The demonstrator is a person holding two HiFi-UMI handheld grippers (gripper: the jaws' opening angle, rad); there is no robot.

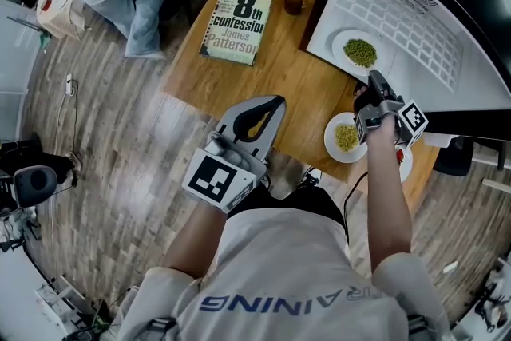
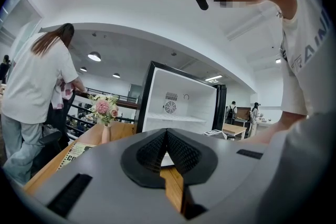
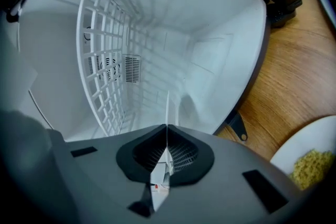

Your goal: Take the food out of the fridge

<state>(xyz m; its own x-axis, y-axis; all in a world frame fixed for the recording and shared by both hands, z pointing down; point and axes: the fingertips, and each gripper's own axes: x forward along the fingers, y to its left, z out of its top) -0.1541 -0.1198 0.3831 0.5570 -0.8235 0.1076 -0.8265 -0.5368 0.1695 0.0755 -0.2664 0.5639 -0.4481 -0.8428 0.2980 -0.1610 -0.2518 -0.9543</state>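
Low and left of centre in the head view, the left tongs (image 2: 167, 132) hang over the near edge of the wooden surface (image 1: 239, 84). Its own view shows them pressed together with nothing between them, only bare wood below the tips. They are well apart from the food, so I'd count this hand out of the coming move.

Further right, at the surface's near edge, a plate of yellowish food (image 1: 334, 148) is already out of the fridge. It sits just below the right hand in the frame.

The right tongs (image 3: 166, 131) point up toward the upper right, into the open fridge (image 1: 415, 20). In the right gripper view they are closed on a thin white edge that runs straight out from the tips. I take that edge for the near rim of the plate of green food (image 1: 339, 52).

That plate rests on the white fridge floor just inside the opening, directly ahead of the tongs along their own line. The green food (image 1: 360, 52) is heaped at its middle.

So the pull should come straight back along that line, toward the lower part of the frame, with the plate kept level. The plate already outside lies close to that path. To my eye the free wood to the left of it is the likelier spot to set down.
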